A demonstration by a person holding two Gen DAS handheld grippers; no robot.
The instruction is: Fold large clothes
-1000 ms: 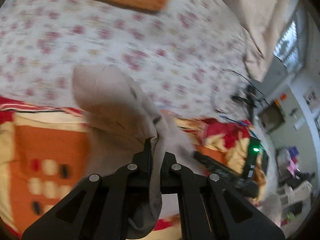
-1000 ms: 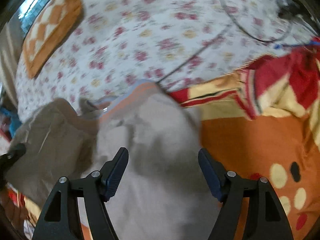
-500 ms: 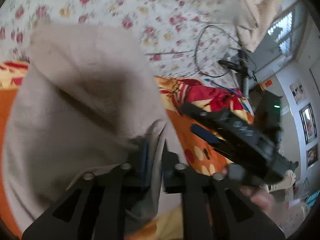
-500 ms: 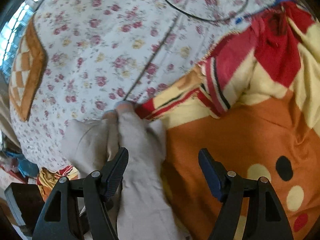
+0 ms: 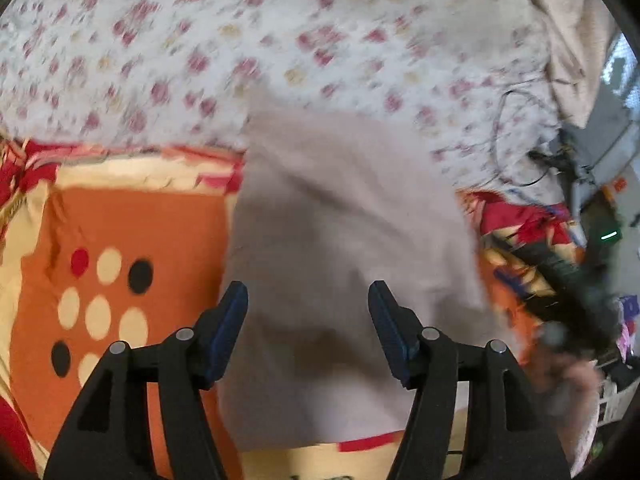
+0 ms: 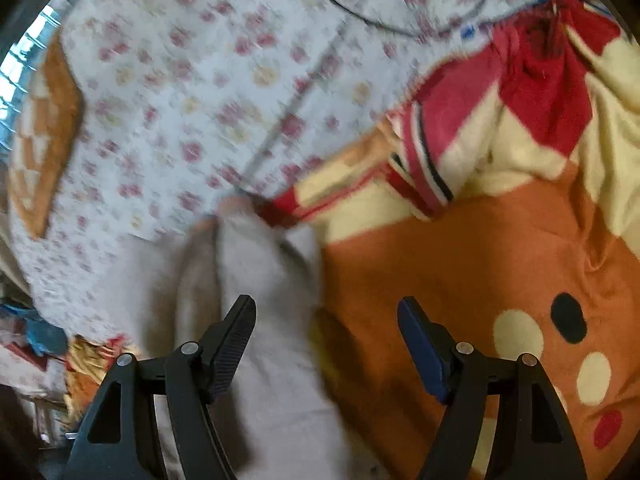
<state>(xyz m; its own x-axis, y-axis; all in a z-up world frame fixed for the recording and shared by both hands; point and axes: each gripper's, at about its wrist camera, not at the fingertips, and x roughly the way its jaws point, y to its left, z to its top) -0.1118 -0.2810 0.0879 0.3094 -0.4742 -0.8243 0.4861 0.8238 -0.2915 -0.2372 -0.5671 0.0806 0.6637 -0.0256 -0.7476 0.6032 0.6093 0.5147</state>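
Our left claw [image 5: 308, 312] opening wide over the beige garment [image 5: 344, 240], nothing pinched in it, garment lying flat on the orange blanket [image 5: 120, 232] and flowery bedsheet [image 5: 240, 48], our right claw [image 6: 326, 332] open and empty, garment's edge [image 6: 260, 280] under it

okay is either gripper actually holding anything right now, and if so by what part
Nothing is held. The left gripper has its jaws opening over the beige garment, pads clear of the cloth. The right gripper is open over the garment's edge and the orange blanket.
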